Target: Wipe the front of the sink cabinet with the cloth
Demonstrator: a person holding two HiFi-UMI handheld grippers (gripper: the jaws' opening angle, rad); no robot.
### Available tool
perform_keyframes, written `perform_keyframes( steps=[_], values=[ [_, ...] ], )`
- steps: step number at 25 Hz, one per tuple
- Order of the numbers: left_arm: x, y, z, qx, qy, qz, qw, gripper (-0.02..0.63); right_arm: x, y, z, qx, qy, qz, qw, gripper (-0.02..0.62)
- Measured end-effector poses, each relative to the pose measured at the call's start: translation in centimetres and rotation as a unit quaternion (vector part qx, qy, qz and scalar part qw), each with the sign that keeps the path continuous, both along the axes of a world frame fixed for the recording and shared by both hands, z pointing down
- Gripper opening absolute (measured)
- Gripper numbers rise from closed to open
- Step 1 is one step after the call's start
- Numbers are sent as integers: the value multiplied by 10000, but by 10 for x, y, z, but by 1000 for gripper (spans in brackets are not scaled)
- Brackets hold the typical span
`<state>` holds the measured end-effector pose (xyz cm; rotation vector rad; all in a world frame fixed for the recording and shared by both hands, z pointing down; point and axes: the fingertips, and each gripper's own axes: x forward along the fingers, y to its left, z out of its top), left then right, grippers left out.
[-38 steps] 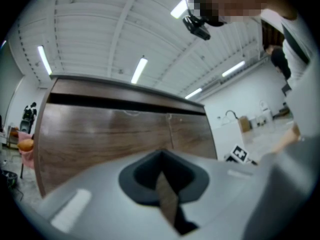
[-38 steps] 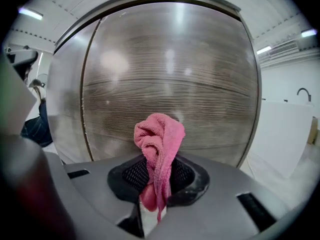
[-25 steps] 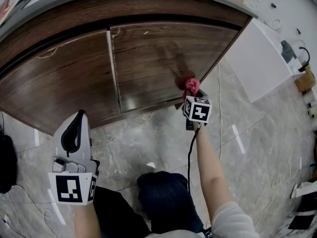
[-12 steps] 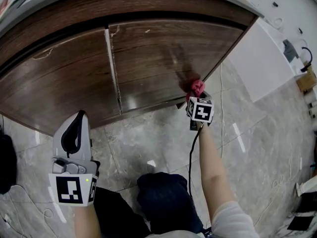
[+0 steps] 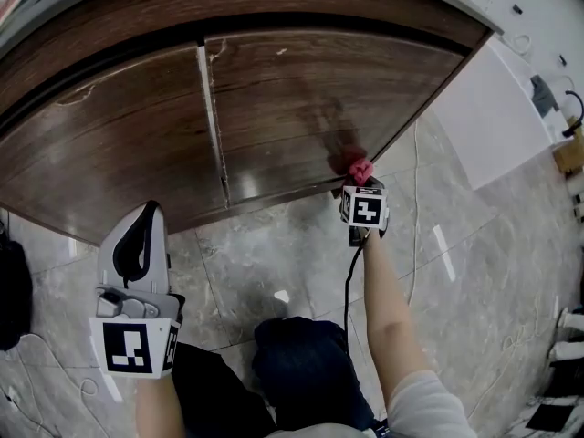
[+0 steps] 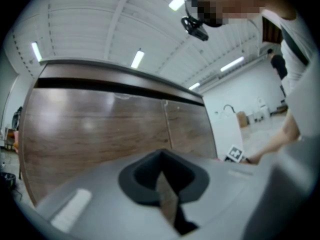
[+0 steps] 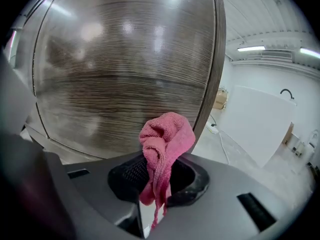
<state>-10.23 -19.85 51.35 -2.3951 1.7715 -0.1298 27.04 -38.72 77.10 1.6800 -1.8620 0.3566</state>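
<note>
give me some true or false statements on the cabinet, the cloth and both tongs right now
1. The right tongs grip a pink cloth. True.
2. The left tongs hold a sponge. False: they are shut with nothing in them.
3. The cloth is by the lower right corner of the right cabinet door. True.
4. Both cabinet doors hang open. False: both are closed.
</note>
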Motion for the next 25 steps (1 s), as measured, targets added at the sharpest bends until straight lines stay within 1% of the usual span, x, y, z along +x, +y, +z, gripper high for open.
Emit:
perform_keyframes(
  steps=[2, 6, 16, 23, 25],
  values=[
    [-1, 0, 0, 3, 16, -12, 10000, 5, -8, 2, 0, 6, -62, -57, 10000, 72],
    [1, 3, 0, 14, 17, 21, 10000, 5, -34, 11, 1, 63, -65, -341, 9994, 72],
    [-9, 22, -7, 93, 22, -91, 9999, 5, -122, 38, 1, 100, -135, -1156, 9932, 72],
    [-23, 38, -9, 136, 37, -235, 9996, 5, -189, 57, 7, 82, 26, -1923, 9813, 73],
    [-29, 43, -10, 146, 29, -296, 9995, 5, -207, 64, 11, -20, 13, -2082, 9781, 72]
  ],
)
